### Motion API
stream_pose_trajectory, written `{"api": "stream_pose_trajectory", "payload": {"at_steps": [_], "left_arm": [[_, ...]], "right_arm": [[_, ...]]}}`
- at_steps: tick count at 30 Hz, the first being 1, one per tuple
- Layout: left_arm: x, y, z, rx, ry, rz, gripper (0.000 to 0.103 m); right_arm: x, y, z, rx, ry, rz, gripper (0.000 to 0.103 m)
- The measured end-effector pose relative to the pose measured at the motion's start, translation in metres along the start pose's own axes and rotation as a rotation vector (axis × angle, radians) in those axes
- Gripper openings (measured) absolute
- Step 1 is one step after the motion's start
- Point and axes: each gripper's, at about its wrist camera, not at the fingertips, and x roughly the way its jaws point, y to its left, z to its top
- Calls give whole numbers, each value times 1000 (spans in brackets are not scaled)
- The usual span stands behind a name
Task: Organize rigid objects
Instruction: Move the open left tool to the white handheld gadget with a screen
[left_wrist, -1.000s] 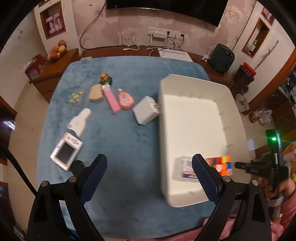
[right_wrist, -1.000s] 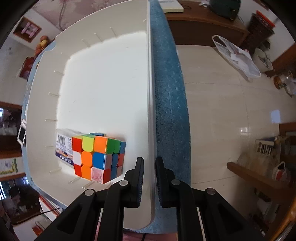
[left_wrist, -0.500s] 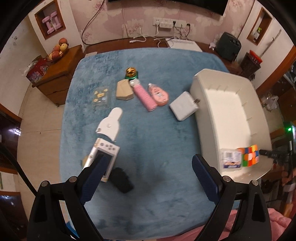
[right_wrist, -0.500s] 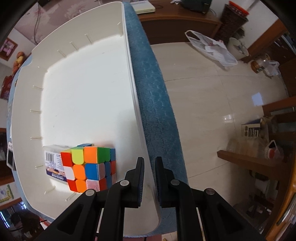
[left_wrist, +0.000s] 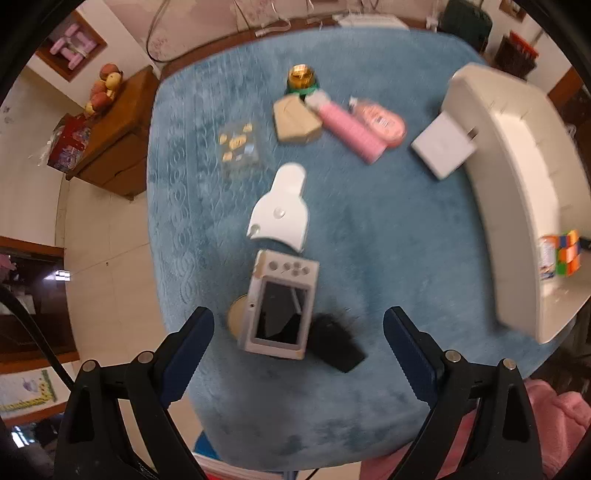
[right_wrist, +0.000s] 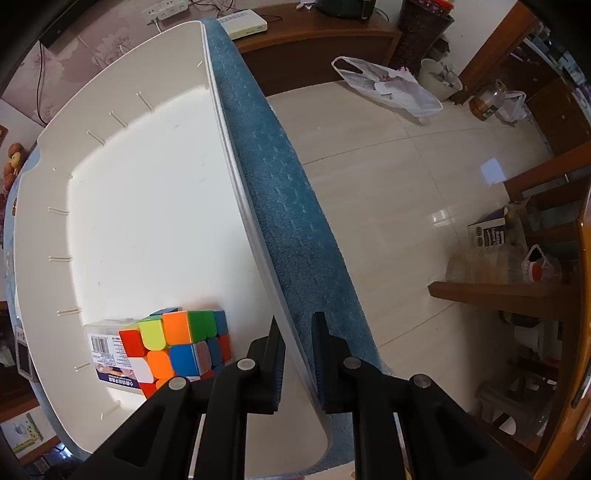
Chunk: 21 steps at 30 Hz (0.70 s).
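Left hand-held gripper (left_wrist: 298, 332) spread wide, empty, right above the silver camera (left_wrist: 280, 304) on the blue tabletop (left_wrist: 369, 240); camera's long axis runs away from the gripper. Right hand-held gripper (right_wrist: 298, 332) is easing its pinch on the white bin (right_wrist: 236, 177) wall, beside the puzzle cube (right_wrist: 177, 347). Box label unreadable.

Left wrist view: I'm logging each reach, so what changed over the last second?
The open left gripper swung away from the white plastic bin to hang over the silver handheld device. The right gripper stayed clamped on the bin's wall; table items stayed put.
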Motion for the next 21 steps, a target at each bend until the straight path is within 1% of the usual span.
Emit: {"api": "stream_pose_trajectory", "payload": {"at_steps": [4, 7, 10, 18, 21], "left_arm": [[23, 11, 3, 10, 69, -2, 94], [40, 15, 6, 24, 111, 15, 94], [58, 19, 8, 18, 159, 15, 94], [80, 17, 10, 52, 223, 36, 94], [85, 16, 11, 69, 232, 56, 94]], "right_arm": [[0, 2, -2, 9, -2, -18, 16], [-1, 5, -3, 11, -4, -33, 16], [-2, 4, -3, 15, -4, -36, 17], [-1, 2, -3, 37, -7, -36, 17], [-1, 2, -2, 39, -6, -38, 17]]}}
